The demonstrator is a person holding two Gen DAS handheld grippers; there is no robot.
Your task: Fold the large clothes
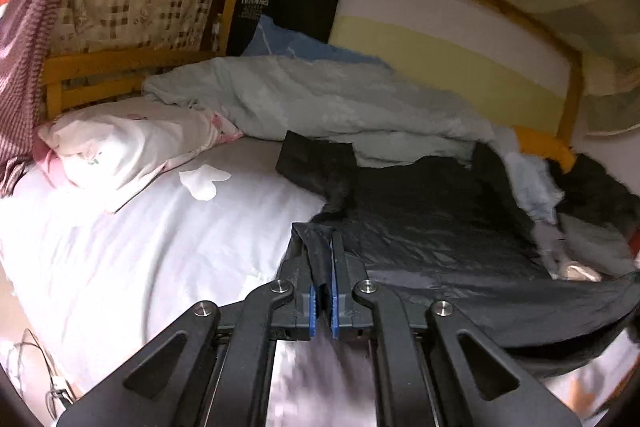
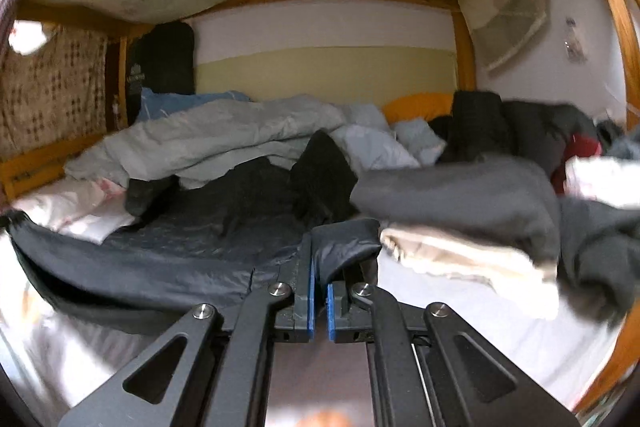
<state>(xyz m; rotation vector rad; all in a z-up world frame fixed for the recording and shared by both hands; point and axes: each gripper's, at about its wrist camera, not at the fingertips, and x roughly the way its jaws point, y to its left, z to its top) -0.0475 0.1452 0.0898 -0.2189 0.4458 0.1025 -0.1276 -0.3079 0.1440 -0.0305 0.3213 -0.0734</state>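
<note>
A large dark shiny jacket [image 1: 432, 227] lies spread on the white bed sheet [image 1: 140, 247], its sleeves reaching toward the grey duvet. My left gripper [image 1: 323, 239] is shut on the jacket's near left hem, a fold of dark cloth pinched between the blue pads. In the right wrist view the same jacket [image 2: 192, 247] stretches off to the left, its near edge lifted and hanging taut. My right gripper [image 2: 316, 239] is shut on the jacket's near right hem, with cloth bulging over the right finger.
A rumpled grey duvet [image 1: 304, 99] lies across the back of the bed. A white and pink pillow [image 1: 120, 147] sits at the left. A pile of grey, beige and dark clothes [image 2: 480, 211] lies at the right. Wooden bunk posts [image 2: 464, 47] frame the bed.
</note>
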